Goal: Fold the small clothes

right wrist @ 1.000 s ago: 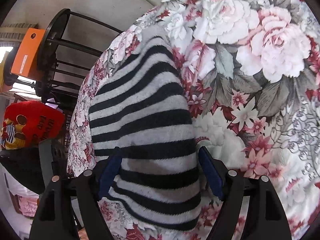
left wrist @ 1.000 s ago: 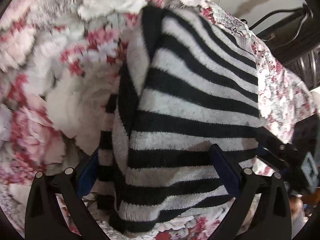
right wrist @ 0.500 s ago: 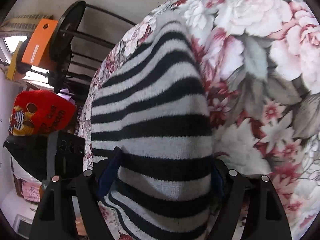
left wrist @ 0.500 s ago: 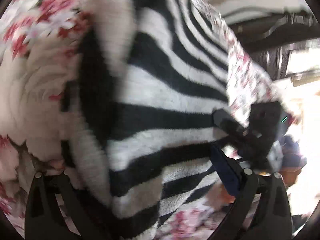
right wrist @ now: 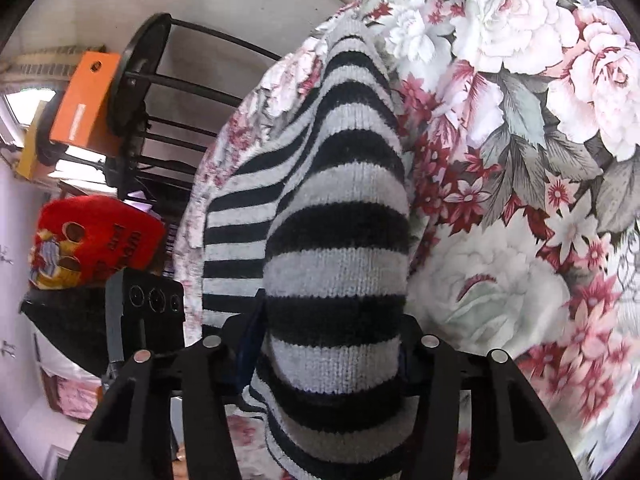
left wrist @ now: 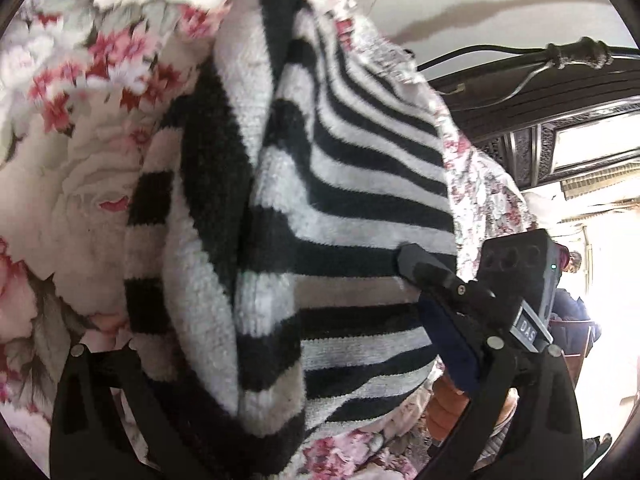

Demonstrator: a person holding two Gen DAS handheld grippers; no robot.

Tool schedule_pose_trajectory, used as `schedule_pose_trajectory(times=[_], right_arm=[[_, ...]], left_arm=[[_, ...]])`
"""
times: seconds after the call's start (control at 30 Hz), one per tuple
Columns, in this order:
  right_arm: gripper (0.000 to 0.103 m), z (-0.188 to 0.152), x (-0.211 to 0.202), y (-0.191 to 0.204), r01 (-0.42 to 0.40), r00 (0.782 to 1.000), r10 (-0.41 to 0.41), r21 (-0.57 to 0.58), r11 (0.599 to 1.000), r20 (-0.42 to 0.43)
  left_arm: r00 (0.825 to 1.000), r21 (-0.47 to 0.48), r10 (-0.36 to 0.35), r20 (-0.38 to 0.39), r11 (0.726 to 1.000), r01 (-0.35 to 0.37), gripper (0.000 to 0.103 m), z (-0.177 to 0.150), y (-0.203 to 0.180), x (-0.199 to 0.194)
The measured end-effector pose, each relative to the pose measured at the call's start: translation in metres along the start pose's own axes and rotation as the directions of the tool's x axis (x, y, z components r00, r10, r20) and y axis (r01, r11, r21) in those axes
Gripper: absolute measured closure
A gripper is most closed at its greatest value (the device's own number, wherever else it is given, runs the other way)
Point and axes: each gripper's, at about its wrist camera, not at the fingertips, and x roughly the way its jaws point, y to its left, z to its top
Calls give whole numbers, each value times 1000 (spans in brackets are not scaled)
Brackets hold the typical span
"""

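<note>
Left wrist view: black-and-white striped knit garment (left wrist: 320,240) lies bunched on a floral bedspread (left wrist: 60,140), a thick fold running down its middle. Left gripper (left wrist: 288,360) straddles the near hem, jaws spread wide; whether the pads press the cloth cannot be told. The right gripper (left wrist: 424,276) reaches in from the right, its tip at the garment's edge. Right wrist view: same striped knit garment (right wrist: 336,264) is humped up between the right gripper (right wrist: 326,344) jaws, which are closing on it, the fold bulging between the pads. Bedspread (right wrist: 520,160) to the right; an orange box (right wrist: 86,108) and a red plush toy (right wrist: 96,240) off left.
</note>
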Motion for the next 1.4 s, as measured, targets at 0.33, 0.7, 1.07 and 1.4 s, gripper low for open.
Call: schedule_pose_trajectory(times=[0.33,0.7,1.07,1.4], right_arm=[[50,-22,-29,49,-84,996,84,-38,996,2],[50,-63,-40,126,-242,970,238,-119,963,-47],[50,-120,-6,206,-379,921,359,-141,914,-152],[50,-183,64,323,-501,840,428,-173,848,-333]], left_arm=[[996,49,28,88,998,-33,5,-27,-24,-63],[969,42,15,248,999,-26,5,-87,-27,-165],[915,-23,43,400,999,-37,5,-148,1,-265],[840,-105,154,520,988,-116,5,-210,49,-392]])
